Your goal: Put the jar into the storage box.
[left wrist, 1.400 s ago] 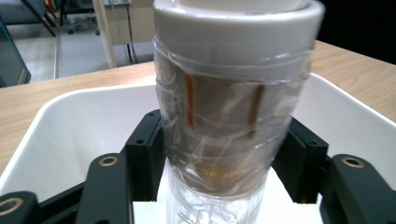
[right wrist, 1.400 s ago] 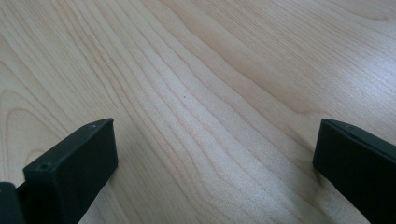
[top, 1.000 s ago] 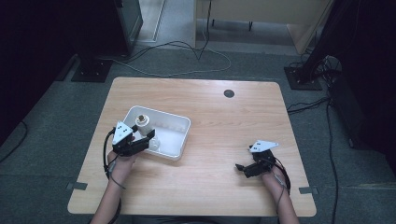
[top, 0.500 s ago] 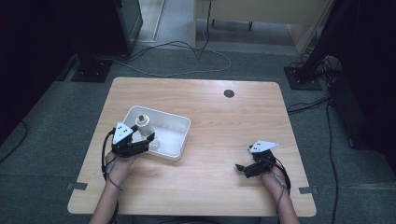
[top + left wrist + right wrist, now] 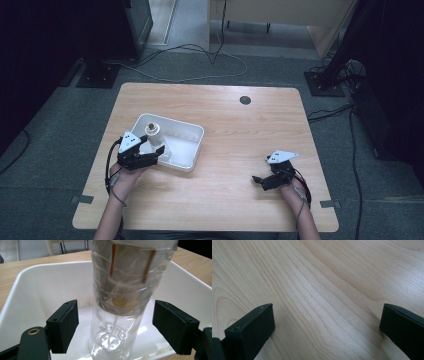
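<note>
A clear plastic bottle [image 5: 125,302] with a pale label and a brownish top [image 5: 152,131] stands upright in a white rectangular tub [image 5: 192,132] on the left of the wooden table [image 5: 235,120]. My left gripper [image 5: 150,159] reaches over the tub's near wall; in the left gripper view its jaws stand open on either side of the bottle, a gap on each side, not touching it. My right gripper [image 5: 259,181] rests low over bare wood at the right front, open with nothing between its jaws [image 5: 324,322].
A dark round grommet [image 5: 245,100] sits in the tabletop near the far edge. Cables [image 5: 200,55] run across the grey floor beyond the table, and dark stands [image 5: 102,75] flank it. Bare wood lies between the tub and the right gripper.
My left gripper has edged slightly toward the tub and the bottle. The right gripper stays where it was.
</note>
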`<state>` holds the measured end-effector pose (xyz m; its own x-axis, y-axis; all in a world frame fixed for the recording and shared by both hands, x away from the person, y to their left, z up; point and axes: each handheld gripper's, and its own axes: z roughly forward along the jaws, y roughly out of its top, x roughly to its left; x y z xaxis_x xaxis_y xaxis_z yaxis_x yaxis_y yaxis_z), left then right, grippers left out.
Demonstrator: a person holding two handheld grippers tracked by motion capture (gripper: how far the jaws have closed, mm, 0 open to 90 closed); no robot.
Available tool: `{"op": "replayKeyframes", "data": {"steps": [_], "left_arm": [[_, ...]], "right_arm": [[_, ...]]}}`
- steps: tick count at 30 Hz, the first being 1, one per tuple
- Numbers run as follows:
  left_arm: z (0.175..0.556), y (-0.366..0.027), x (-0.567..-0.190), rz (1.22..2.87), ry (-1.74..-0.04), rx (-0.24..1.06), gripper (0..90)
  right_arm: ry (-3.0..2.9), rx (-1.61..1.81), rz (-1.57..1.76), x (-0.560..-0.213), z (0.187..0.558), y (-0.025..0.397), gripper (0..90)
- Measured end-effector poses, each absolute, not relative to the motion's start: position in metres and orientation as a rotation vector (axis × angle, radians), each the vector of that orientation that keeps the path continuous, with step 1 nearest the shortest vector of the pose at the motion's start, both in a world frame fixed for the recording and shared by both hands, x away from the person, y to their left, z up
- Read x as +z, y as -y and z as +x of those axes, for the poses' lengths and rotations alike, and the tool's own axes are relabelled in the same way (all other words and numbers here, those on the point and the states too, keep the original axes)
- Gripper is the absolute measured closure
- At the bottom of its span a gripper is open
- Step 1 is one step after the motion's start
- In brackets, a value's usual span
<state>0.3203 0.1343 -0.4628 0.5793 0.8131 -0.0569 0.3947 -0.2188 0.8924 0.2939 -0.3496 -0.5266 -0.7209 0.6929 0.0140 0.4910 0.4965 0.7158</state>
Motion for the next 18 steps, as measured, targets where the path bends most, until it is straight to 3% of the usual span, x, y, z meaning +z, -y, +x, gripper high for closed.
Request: {"op": "replayKeyframes", "data": {"steps": [18], "left_arm": [[0.304,-0.138,-0.460,1.942,-0.947,0.515,21.1]], "right_arm": [[-2.475,1.052,0.991,-0.527,0.296,0.350,0.0]]}}
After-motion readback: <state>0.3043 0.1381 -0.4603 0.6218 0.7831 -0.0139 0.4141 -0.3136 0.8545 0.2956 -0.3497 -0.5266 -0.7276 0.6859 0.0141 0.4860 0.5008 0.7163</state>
